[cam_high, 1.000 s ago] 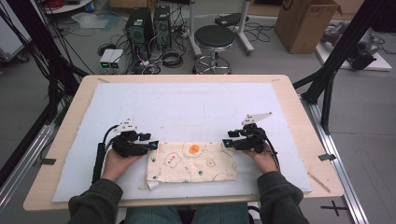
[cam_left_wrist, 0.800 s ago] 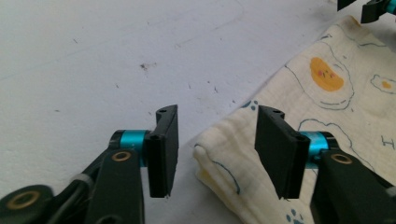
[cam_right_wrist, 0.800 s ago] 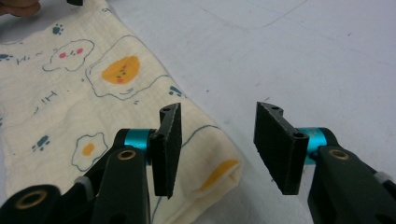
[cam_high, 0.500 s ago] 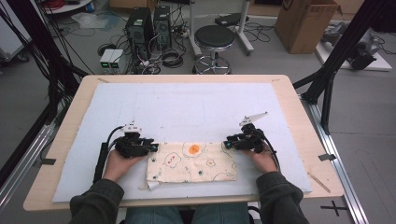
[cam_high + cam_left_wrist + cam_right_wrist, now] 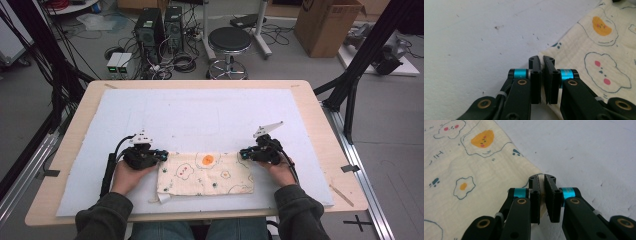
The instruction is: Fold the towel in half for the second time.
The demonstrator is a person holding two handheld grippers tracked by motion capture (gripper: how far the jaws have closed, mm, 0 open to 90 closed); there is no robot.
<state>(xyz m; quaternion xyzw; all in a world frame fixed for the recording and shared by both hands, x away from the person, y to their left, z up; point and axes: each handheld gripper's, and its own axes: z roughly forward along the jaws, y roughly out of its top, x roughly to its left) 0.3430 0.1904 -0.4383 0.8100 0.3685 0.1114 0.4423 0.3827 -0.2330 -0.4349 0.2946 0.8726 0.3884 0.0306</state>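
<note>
- High view: cloth [image 5: 205,173] lying flat on the white mat [image 5: 200,115], near the front edge, between the two hands. Left gripper [image 5: 159,155] at the cloth's far left corner, right gripper [image 5: 243,154] at its far right corner; likely placed so to lift or fold the far edge evenly, both ends at once. Near left corner of the cloth slightly turned under. Table [image 5: 320,125] rim bare around the mat.
- Left gripper view: left gripper [image 5: 542,62] with jaws just closed together, clenched on the cloth [image 5: 594,55] corner, fabric edge pinched between the pads. Grip taken right at the tip of the corner, probably so the rest hangs free when raised. Mat [image 5: 479,37] bare beside it.
- Right gripper view: right gripper [image 5: 542,181] likewise just closed, jaws nipping the cloth [image 5: 474,170] corner, a sliver of fabric visible between the pads. Gripper low and nearly level with the mat [image 5: 586,150], seemingly to slide a jaw under the thin edge.
- Judgement: both corners secured; lift or fold seems the step to follow.
</note>
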